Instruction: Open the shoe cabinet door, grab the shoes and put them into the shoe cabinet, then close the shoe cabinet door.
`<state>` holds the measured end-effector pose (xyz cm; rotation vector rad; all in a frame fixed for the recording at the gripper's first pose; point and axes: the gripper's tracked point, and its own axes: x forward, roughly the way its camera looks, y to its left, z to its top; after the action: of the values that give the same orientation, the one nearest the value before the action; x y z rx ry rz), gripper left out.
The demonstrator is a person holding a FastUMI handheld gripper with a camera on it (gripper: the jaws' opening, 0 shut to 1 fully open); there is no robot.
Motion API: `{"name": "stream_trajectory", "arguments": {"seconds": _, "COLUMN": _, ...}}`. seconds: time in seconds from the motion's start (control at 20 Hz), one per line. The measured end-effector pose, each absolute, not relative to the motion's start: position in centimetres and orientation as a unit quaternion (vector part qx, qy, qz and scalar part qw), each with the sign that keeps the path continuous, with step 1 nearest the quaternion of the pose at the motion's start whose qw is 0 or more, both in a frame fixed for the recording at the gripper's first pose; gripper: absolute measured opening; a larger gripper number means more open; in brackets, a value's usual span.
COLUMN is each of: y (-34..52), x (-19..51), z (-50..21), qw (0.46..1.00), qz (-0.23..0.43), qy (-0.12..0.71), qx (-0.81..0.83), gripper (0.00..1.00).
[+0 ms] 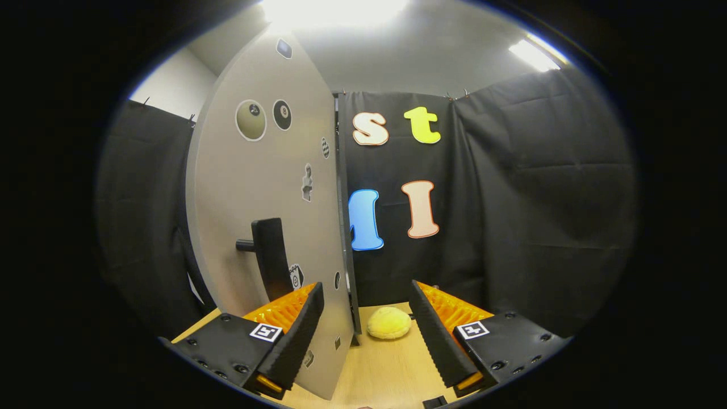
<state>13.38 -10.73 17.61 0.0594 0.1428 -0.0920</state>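
Shoe cabinet door (267,187), a pale panel dotted with stickers, stands swung open and nearly edge-on to the camera, its free edge running upright just beside the left finger of the gripper (366,318). A dark bar handle (271,258) juts from the door's face, upright, just above and beyond the left fingertip. The door's lower corner reaches down between the fingers, closer to the left one, while the right finger stands apart from it. The gripper's fingers are spread wide and hold nothing. Beyond them, on the light wooden floor (386,369), lies a small yellow slipper-like shoe (389,322), resting just past the door's edge at the foot of the black cloth wall (528,210); it sits ahead of the gap between the fingers, slightly nearer the door side. Its long axis appears to run roughly crosswise to the fingers, though its rounded, soft shape makes this hard to tell. The cabinet's inside is hidden behind the door. With the door apparently open, the step in hand looks to be reaching for the shoe: a straight advance would bring it between the fingers, provided the left finger clears the door's edge, which could be nudged on the way. The shoe looks soft and likely to squash under grip.
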Motion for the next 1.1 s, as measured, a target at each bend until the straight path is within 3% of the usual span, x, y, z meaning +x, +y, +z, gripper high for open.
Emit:
{"name": "stream_trajectory", "arguments": {"seconds": 0.4, "y": -3.2, "x": 13.4, "z": 18.0, "qw": 0.996, "qz": -0.046, "qy": 0.075, "qx": -0.004, "gripper": 0.96}}
{"name": "stream_trajectory", "arguments": {"seconds": 0.85, "y": 5.7, "x": 15.2, "z": 19.0, "qw": 0.996, "qz": 0.040, "qy": 0.071, "qx": 0.026, "gripper": 0.98}}
{"name": "stream_trajectory", "arguments": {"seconds": 1.1, "y": 6.5, "x": 15.4, "z": 18.8, "qw": 0.997, "qz": 0.047, "qy": 0.063, "qx": 0.007, "gripper": 0.98}}
